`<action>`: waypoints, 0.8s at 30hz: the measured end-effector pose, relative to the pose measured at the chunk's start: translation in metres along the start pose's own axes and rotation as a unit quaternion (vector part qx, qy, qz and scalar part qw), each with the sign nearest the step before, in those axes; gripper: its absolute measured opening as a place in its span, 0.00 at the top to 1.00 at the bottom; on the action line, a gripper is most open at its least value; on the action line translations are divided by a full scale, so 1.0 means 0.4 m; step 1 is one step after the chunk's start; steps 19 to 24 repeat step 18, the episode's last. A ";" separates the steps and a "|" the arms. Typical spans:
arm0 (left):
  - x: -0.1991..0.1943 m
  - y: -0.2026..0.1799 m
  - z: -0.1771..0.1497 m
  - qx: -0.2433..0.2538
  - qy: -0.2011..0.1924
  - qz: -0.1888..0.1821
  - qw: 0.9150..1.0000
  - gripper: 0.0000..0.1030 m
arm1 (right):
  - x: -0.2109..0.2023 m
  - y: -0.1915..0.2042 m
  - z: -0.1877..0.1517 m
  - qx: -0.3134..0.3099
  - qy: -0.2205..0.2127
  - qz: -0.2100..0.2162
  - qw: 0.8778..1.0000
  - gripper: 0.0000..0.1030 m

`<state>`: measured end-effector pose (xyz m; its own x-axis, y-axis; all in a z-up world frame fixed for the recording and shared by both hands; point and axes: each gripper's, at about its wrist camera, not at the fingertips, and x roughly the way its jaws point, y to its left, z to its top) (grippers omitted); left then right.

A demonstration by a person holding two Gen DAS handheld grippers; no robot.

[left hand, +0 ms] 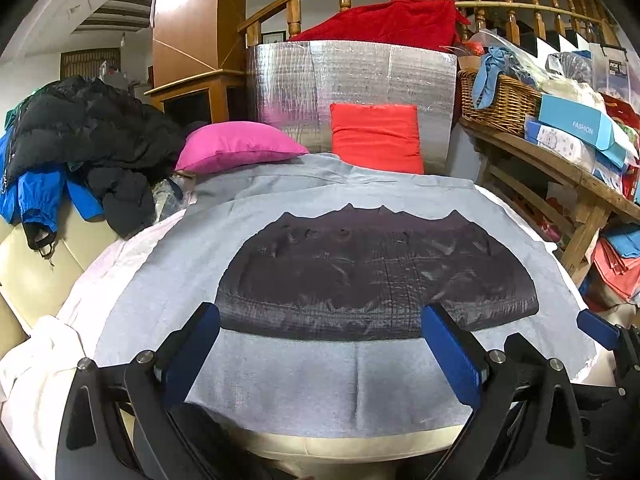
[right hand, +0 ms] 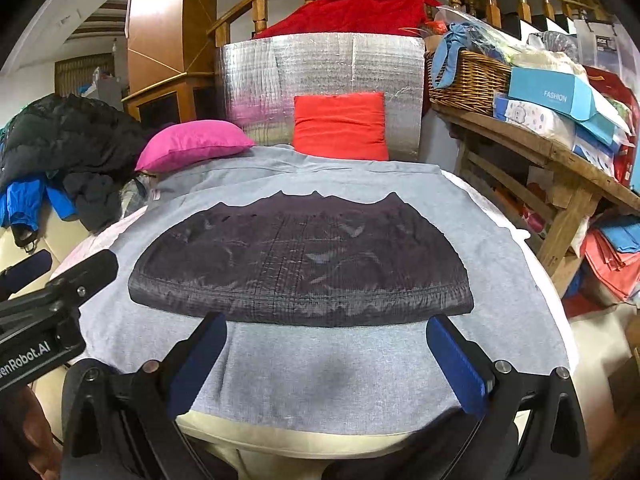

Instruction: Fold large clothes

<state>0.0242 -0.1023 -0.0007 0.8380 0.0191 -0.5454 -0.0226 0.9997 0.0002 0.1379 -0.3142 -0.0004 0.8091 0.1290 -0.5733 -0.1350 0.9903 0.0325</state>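
Observation:
A large grey shirt (left hand: 304, 384) (right hand: 320, 376) with a big dark print (left hand: 376, 276) (right hand: 304, 260) lies spread flat over a cream cushion, its near hem toward me. My left gripper (left hand: 322, 320) hovers over the near hem, its blue fingers (left hand: 452, 352) wide apart and holding nothing. My right gripper (right hand: 326, 332) stands open beside it over the same hem, also holding nothing. The tip of the right gripper shows at the right edge of the left wrist view, and the left gripper's black body at the left edge of the right wrist view.
A pink pillow (left hand: 236, 148) and a red pillow (left hand: 376, 136) lean against a silver foil panel (left hand: 352, 76) behind the shirt. Dark and blue jackets (left hand: 80, 144) pile up at left. A wooden bench (left hand: 560, 176) with a wicker basket (left hand: 496, 100) and boxes stands at right.

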 end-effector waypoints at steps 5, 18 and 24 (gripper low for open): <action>-0.005 0.002 0.001 0.002 -0.003 -0.004 1.000 0.02 | -0.003 0.003 0.003 -0.001 -0.002 -0.002 1.000 0.01; -0.013 -0.010 0.001 0.013 -0.015 -0.008 1.000 0.01 | -0.006 0.006 0.005 -0.004 -0.003 -0.005 1.000 0.01; -0.013 -0.010 0.001 0.013 -0.015 -0.008 1.000 0.01 | -0.006 0.006 0.005 -0.004 -0.003 -0.005 1.000 0.01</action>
